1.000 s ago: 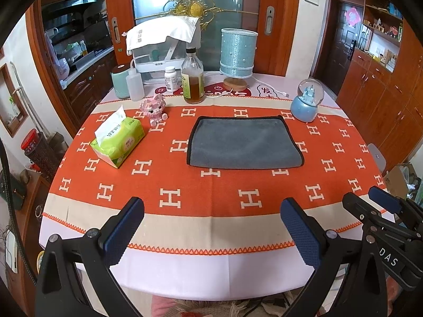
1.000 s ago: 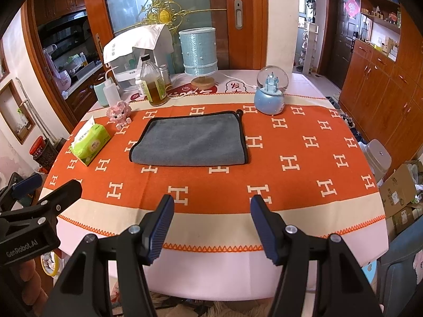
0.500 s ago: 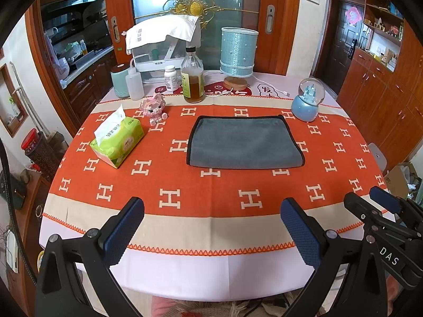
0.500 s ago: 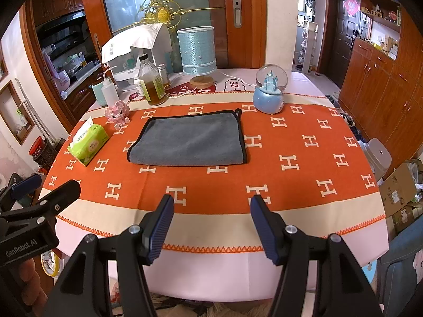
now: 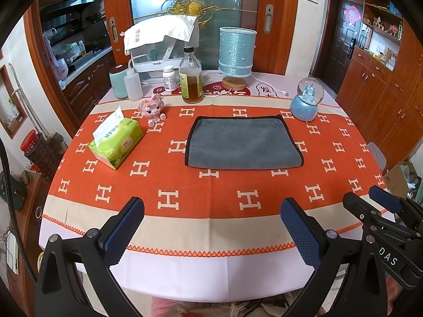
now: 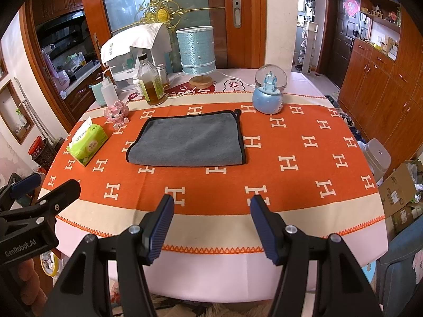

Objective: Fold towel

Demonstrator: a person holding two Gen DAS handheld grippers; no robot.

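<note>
Toward the table's far edge, mid-width, the grey towel (image 5: 244, 142) lay flat, apparently doubled already. Left gripper (image 5: 211, 233) and right gripper (image 6: 211, 228) hovered over the near edge, fingers spread wide, empty. Finished or awaiting another fold: undecidable.

Round table (image 5: 238, 272) under orange tablecloth (image 5: 211, 190), grey towel (image 5: 243, 144) centred.

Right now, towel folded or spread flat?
Looks folded once: the towel lies flat on the tablecloth, near edge rounded and untrimmed like a fold, black trim on the other sides.
</note>
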